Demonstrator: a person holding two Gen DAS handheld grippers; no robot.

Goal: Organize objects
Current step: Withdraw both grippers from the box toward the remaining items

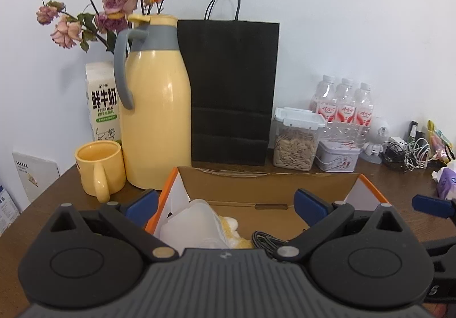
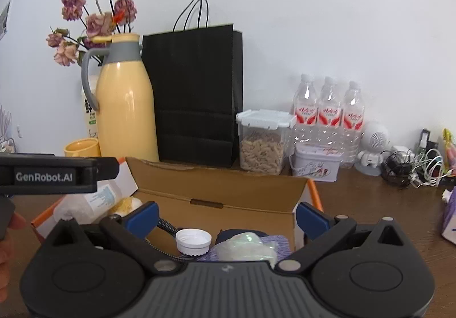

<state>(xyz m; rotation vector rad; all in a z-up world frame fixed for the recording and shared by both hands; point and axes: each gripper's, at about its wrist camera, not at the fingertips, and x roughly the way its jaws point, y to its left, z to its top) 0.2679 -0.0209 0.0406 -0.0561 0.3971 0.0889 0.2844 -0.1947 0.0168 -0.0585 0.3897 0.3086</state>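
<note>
Item: open cardboard box (image 1: 256, 189), orange-edged, standing on the brown surface (image 1: 57, 198); taken here as landmark and as the place where the task's objects are being gathered. Inside the box, left part: a translucent plastic container (image 1: 193, 221) and a yellow-white soft item (image 1: 230, 228); right part: a white screw cap (image 2: 193, 241), a braided cable (image 2: 166, 225), a clear bag (image 2: 245, 242) lying on bluish-purple cloth. Left tool (image 1: 226, 202): released, jaws spread wide above the box's left part, nothing between them. Right tool (image 2: 226, 216): likewise released and empty, over the box's right part. Behind the box: yellow thermos jug (image 1: 156, 107), black paper bag (image 1: 233, 90), seed container (image 1: 296, 144), printed tin (image 1: 337, 157), three water bottles (image 1: 344, 107). Left of the box: yellow mug (image 1: 98, 167), close beside the jug. Right of the box, further off: a tangle of cables (image 1: 407, 154). Risks, as judged: both tools work close together over one box, so they may knock each other; a reach past the box's back flap could tip the jug or the light paper bag; the cable may snag and drag the cap. Not determinable: the box's front wall and floor, hidden by the tool bodies; what the soft item is; what lies under the cloth; objects at the right edge, cut off.
</note>
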